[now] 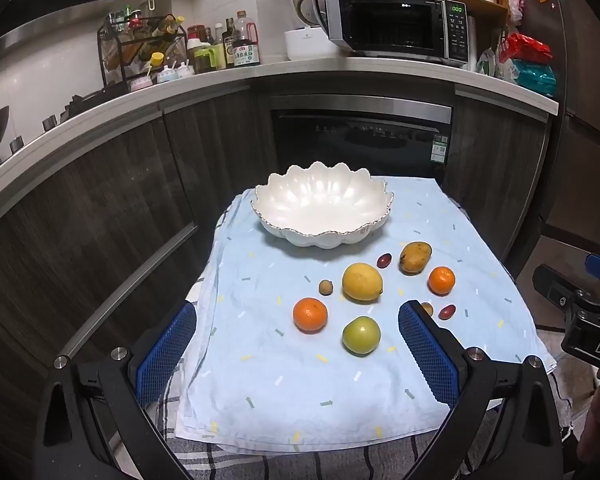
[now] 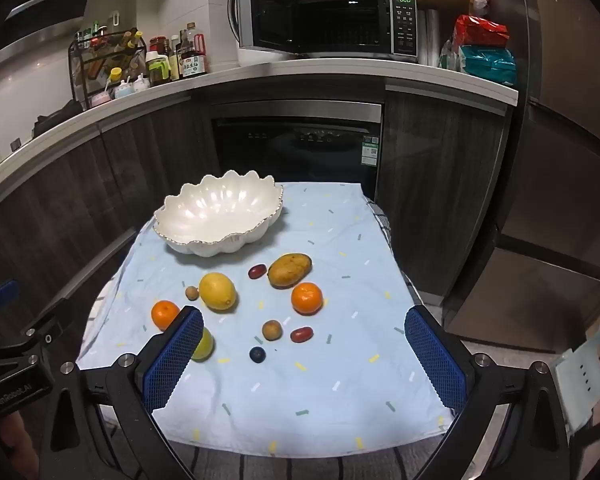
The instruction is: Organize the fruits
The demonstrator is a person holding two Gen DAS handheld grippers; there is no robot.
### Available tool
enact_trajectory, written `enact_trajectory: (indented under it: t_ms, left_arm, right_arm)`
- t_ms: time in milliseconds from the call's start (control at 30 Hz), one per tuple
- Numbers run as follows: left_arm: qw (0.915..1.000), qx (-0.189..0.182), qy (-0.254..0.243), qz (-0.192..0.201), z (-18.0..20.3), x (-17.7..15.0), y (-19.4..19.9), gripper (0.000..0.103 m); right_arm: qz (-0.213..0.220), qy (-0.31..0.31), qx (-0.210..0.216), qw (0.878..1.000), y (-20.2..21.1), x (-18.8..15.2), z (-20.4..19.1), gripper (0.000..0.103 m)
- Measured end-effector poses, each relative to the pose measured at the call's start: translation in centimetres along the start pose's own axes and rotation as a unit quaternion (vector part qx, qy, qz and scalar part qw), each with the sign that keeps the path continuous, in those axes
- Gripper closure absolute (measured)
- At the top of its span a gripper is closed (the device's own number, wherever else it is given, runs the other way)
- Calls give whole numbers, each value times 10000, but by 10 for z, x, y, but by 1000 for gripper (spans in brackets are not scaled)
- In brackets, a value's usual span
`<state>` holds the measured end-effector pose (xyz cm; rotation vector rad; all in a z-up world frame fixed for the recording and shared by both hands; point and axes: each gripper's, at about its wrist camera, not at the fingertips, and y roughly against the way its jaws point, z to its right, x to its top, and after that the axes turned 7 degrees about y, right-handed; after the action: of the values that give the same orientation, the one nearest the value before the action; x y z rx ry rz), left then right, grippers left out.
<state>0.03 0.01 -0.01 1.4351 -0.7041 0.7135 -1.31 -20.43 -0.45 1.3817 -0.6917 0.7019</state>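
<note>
A white scalloped bowl (image 1: 322, 204) (image 2: 220, 216) stands empty at the far side of a light blue cloth (image 1: 340, 380) (image 2: 320, 400). In front of it lie a lemon (image 1: 362, 282) (image 2: 217, 291), a mango (image 1: 415, 257) (image 2: 289, 270), two oranges (image 1: 310, 315) (image 1: 441, 280), a green fruit (image 1: 361, 335), two red grapes (image 2: 257, 271) (image 2: 301, 334), two small brown fruits (image 2: 271, 329) (image 2: 192, 293) and a dark blueberry (image 2: 257, 354). My left gripper (image 1: 298, 350) hangs open above the cloth's near part. My right gripper (image 2: 304, 354) is open too, empty.
The cloth covers a small table before dark cabinets and a built-in oven (image 1: 360, 140). On the counter above stand a microwave (image 1: 400, 24) with its door open, a bottle rack (image 1: 140, 48) and bags (image 2: 484, 48). A fridge (image 2: 560, 160) stands at the right.
</note>
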Motion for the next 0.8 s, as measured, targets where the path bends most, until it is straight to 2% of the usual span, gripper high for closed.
enact_trajectory:
  t_ms: [433, 800]
  left_arm:
    - [10000, -53, -12, -18, 3, -9, -5, 0]
    - [10000, -49, -31, -16, 3, -3, -1, 0]
  right_arm:
    - [-2, -20, -11, 10000, 0, 0, 4, 1]
    - [10, -32, -17, 10000, 0, -2, 2, 1]
